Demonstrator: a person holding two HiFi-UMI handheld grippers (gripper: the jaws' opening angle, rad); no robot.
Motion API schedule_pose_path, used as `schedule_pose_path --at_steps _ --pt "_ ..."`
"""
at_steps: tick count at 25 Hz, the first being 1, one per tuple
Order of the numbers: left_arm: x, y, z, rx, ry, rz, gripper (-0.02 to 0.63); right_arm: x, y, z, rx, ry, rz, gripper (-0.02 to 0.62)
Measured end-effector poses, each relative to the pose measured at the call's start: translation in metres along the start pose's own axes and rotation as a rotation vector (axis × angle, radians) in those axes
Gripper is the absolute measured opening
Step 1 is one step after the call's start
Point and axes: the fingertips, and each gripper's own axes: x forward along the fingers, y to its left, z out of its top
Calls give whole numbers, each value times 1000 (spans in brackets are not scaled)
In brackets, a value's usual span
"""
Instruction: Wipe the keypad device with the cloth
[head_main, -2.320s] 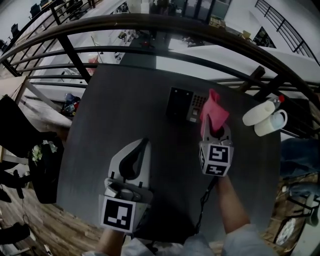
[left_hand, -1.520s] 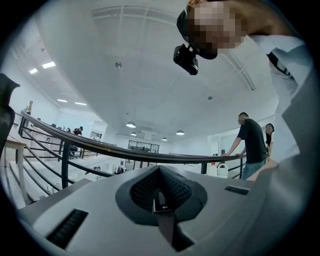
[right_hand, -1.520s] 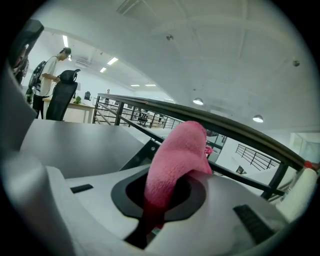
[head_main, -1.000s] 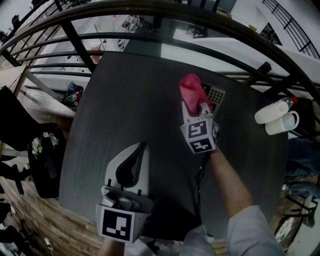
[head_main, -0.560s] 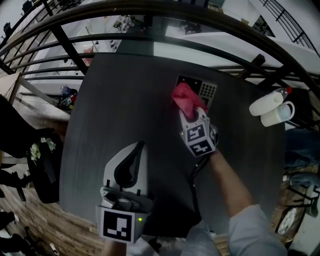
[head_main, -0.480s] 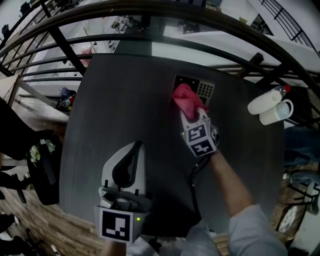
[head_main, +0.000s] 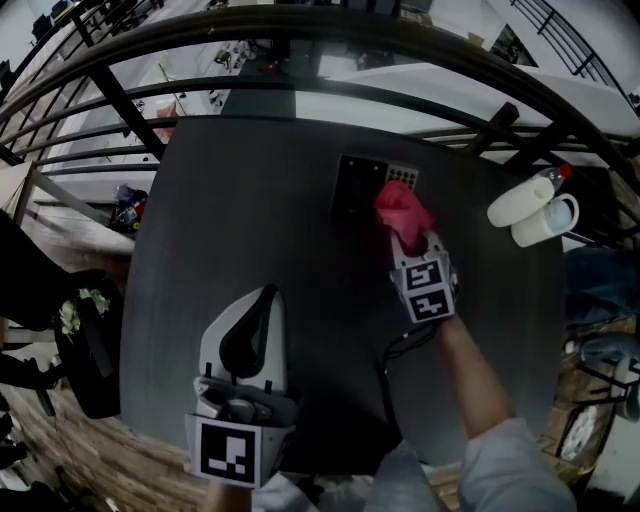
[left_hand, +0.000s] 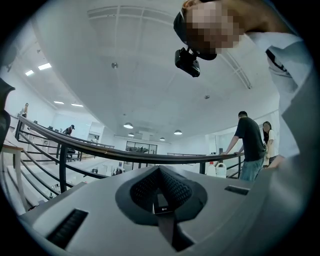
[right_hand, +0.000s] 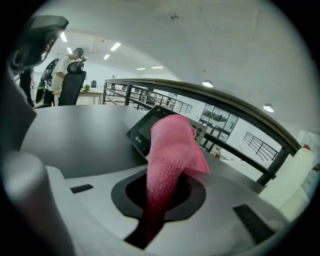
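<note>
The keypad device (head_main: 358, 187) lies on the dark table (head_main: 240, 220), its black screen to the left and its keys at the top right. My right gripper (head_main: 409, 236) is shut on a pink cloth (head_main: 402, 211) that rests on the device's right, near part. In the right gripper view the cloth (right_hand: 168, 150) stands up from the right gripper (right_hand: 162, 197) and hides part of the device (right_hand: 142, 131) behind it. My left gripper (head_main: 263, 297) hovers over the table's near left, shut and empty, well apart from the device. In its own view the left gripper (left_hand: 160, 171) points up toward the railing.
A white bottle (head_main: 518, 200) and a white mug (head_main: 548, 220) lie at the table's right edge. A curved black railing (head_main: 300, 40) runs beyond the far edge. A dark chair (head_main: 90, 350) stands left of the table. People (left_hand: 247, 145) stand past the railing.
My right gripper has carried the cloth from the device's left side across to its right side and slightly nearer. The left gripper has stayed in place.
</note>
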Motion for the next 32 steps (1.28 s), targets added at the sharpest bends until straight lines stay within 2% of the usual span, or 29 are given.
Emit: schedule_pose_path --at_steps 7,10,15,21,26,29,32 --pt "-2 3 1 -6 -3 1 3 -37 -53 19 10 -80 -198 31" --pt "-2 4 1 -8 -5 1 3 -44 -70 38 -27 -122 -264 31" --pt "-4 6 0 -13 -5 1 3 -38 -80 76 -127 -165 -326 31" --pt "-10 6 1 -19 -4 1 3 -17 -61 133 -353 -211 -315 31" --pt "-16 10 -1 -16 6 8 3 10 -27 160 -540 -225 -268 31" --pt "-18 12 -1 -16 3 11 3 25 -13 162 -597 -196 -238 31" --pt "-19 15 -3 -19 5 17 3 35 -9 156 -561 -171 -221 31"
